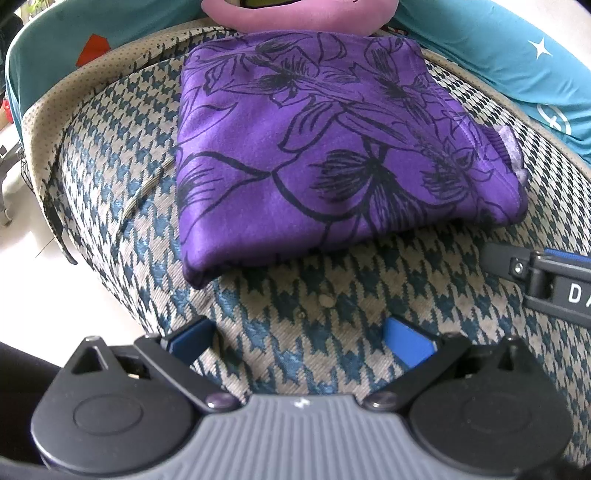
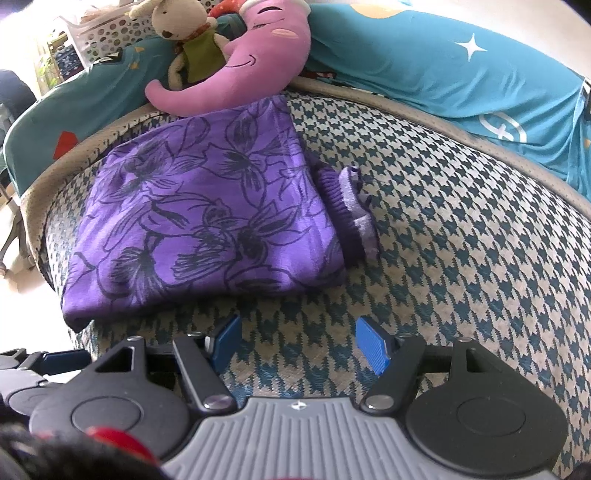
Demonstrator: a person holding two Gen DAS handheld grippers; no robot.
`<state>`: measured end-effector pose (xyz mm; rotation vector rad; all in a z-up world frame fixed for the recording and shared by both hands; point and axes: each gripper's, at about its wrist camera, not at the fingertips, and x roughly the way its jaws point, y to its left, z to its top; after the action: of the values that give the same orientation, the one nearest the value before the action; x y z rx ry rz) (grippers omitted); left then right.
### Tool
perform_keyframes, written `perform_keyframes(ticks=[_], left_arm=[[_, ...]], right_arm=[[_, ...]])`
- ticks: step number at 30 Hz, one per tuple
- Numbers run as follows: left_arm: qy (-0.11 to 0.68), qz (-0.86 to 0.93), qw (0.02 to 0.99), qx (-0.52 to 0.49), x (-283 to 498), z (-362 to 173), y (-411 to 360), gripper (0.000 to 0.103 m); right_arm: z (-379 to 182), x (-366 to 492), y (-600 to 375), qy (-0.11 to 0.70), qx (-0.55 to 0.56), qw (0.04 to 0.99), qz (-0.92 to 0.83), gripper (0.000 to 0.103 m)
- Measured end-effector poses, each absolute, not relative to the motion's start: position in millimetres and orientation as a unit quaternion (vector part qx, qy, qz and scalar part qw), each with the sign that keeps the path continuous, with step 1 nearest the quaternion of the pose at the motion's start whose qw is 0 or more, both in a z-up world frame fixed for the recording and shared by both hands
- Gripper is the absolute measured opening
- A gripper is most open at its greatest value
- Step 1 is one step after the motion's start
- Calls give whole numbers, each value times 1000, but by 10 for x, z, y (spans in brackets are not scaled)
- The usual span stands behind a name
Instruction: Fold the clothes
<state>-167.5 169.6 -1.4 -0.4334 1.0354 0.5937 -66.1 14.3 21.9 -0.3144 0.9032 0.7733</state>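
Lying folded on a houndstooth cushion (image 2: 443, 206), purple garment (image 2: 207, 221); both grippers' jaws apart, seemingly empty.

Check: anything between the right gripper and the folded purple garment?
Nothing: only bare houndstooth cushion between right gripper and purple garment, per right wrist view.

Pink plush (image 1: 295, 14) cut off at top edge; blurred red object (image 2: 110, 439), perhaps sleeve.

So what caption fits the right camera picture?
Folded purple garment on the checked cushion; open right gripper empty.
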Motion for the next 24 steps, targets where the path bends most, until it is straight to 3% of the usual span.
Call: perform_keyframes(ticks=[24], left_arm=[[492, 269, 802, -205, -1666, -17, 1757, 103]], right_arm=[[95, -406, 102, 449, -162, 811, 337, 69]])
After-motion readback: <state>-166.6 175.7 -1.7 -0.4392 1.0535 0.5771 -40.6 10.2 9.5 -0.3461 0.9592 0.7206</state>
